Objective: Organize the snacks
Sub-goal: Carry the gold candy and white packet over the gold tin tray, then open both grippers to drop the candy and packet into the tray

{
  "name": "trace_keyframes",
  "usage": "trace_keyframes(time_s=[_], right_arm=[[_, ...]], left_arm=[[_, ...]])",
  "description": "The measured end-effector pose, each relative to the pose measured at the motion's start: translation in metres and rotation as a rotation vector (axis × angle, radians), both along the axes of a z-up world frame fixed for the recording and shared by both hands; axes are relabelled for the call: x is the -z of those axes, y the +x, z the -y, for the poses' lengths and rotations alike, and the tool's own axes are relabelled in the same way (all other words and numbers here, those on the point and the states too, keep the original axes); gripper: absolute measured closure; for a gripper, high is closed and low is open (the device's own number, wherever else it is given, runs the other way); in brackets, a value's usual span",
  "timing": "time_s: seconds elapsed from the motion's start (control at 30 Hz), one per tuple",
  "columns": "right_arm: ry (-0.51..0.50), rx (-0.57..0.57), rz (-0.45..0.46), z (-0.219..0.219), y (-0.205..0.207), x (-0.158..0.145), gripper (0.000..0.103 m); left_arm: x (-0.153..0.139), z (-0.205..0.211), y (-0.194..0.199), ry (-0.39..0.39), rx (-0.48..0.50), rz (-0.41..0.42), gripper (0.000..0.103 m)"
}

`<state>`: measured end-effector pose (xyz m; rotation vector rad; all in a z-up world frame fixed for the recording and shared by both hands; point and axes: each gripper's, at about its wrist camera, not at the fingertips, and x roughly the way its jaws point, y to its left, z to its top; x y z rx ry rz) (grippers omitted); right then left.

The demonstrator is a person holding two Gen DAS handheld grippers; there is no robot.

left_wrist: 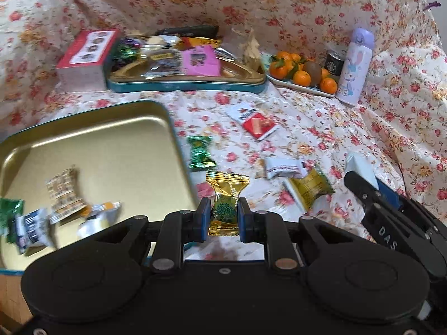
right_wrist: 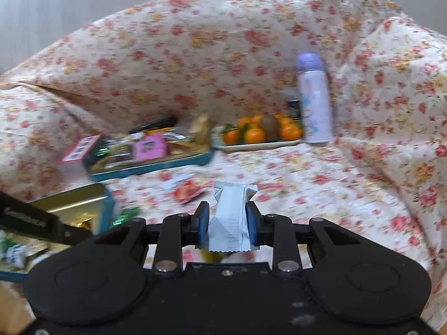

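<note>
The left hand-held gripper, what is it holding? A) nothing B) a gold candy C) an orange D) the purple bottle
B: in the left wrist view, the left hand-held gripper is shut on a gold-wrapped candy, pinched between its blue pads, while the oranges and the purple bottle sit far back on the flowered cloth.

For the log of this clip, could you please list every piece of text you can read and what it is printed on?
"DAS": on the right gripper arm, cut off.
"SS": on the gold candy in the left gripper, rest unreadable.
Red box, pink packet, dark can, white packet: print too small or blurred.
</note>
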<state>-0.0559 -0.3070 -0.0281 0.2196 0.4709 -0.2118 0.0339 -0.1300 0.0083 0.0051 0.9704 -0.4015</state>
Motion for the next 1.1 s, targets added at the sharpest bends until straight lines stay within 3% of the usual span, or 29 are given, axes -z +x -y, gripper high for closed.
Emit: trace_keyframes(time_s=[0.53, 0.87, 1.1], right_arm=[[0.029, -0.271, -0.012, -0.116, -0.006, -0.019, 0.074], [0.003, -0.332, -0.025, -0.153, 0.012, -0.023, 0.074], [-0.030, -0.360, -0.033, -0.175, 0.030, -0.022, 0.073]], left_arm=[[-0.004, -0.122, -0.006, -0.011, -0.190, 0.027, 0.077], [0.001, -0.173, 0.036, -0.002, -0.314, 0.063, 0.077], [0.014, -0.187, 0.060, -0.014, -0.342, 0.046, 0.077]])
